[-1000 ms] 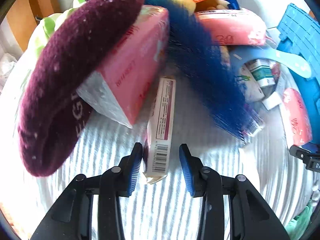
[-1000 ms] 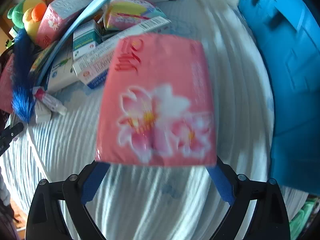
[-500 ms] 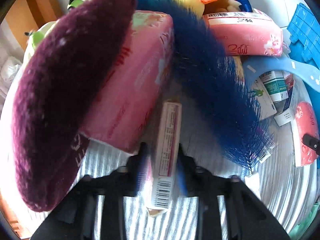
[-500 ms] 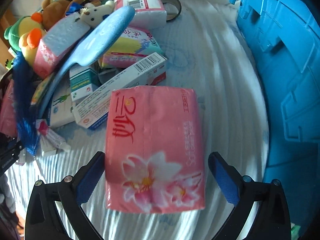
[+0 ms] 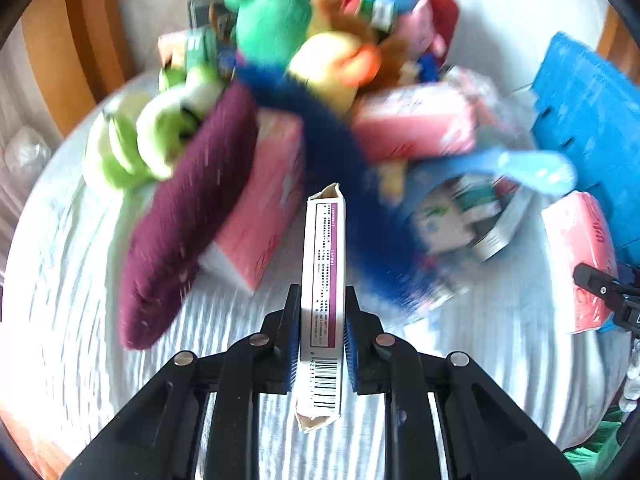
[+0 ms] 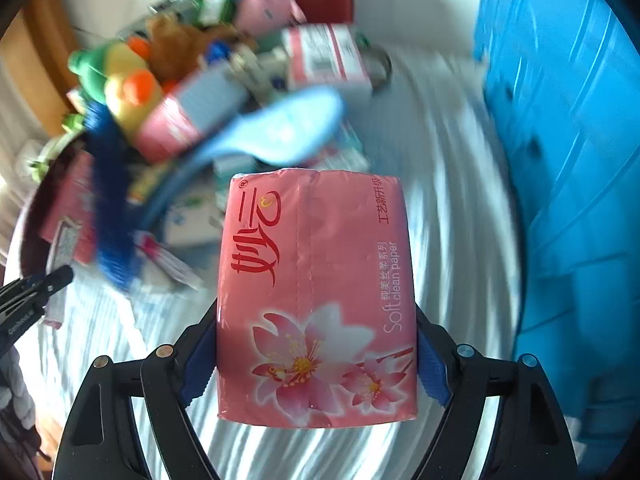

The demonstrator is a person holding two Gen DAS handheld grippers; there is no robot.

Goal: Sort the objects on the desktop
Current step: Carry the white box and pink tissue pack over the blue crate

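Over on the right, the big blue crate (image 6: 560,160) fills the edge of the view, and that looks like the likely drop point. Next in size, the white ribbed cloth (image 6: 452,208) covers the worktop, wrinkled and soft, with a wooden frame and pale wall behind. A heap of plush toys (image 5: 320,40), a maroon hat (image 5: 180,232) and a blue feather duster (image 5: 352,184) crowds the far side, blurred. Now the right gripper (image 6: 316,344): jaws clamped on the sides of a pink tissue pack (image 6: 316,300), held above the cloth. It's light and squashy, so a grip across its width seems best. Smallest, the left gripper (image 5: 320,336): jaws closed on a slim white carton (image 5: 322,300), lifted, pointing forward. Light, stiff but crushable, I'd say; hold its flat faces gently.
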